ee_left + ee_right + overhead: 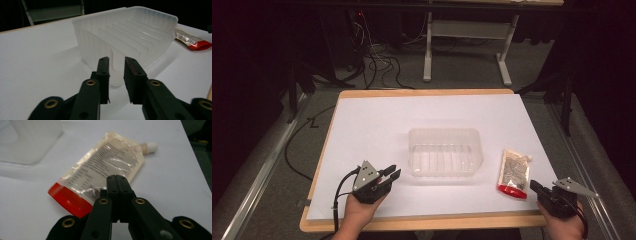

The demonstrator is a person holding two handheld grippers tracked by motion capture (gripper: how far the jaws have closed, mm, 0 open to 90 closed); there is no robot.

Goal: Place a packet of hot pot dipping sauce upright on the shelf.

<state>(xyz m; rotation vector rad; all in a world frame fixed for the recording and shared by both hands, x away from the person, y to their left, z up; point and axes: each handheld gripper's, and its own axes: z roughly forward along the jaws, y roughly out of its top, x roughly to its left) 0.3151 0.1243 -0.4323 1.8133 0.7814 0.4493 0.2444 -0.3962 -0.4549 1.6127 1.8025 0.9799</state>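
A clear ribbed plastic container point(443, 134) stands empty at the middle of the white-covered table point(377, 120). To its right lies a flat pouch point(514, 172) with a red bottom edge and a white spout. My left gripper point(393, 171) rests left of the container, pointing at its near corner point(110, 75); its jaws point(116, 59) are drawn in to a narrow gap with nothing in it. My right gripper point(533, 185) sits at the table's front right, just short of the pouch's red end point(70, 201). Its jaws point(116, 177) are pressed together, empty.
The table's wooden front edge point(422, 222) runs just behind both hands. Beyond the far edge are a white desk frame point(428, 55) and tangled cables point(377, 60) on the floor. The pouch point(192, 41) lies past the container's right side in the left gripper view.
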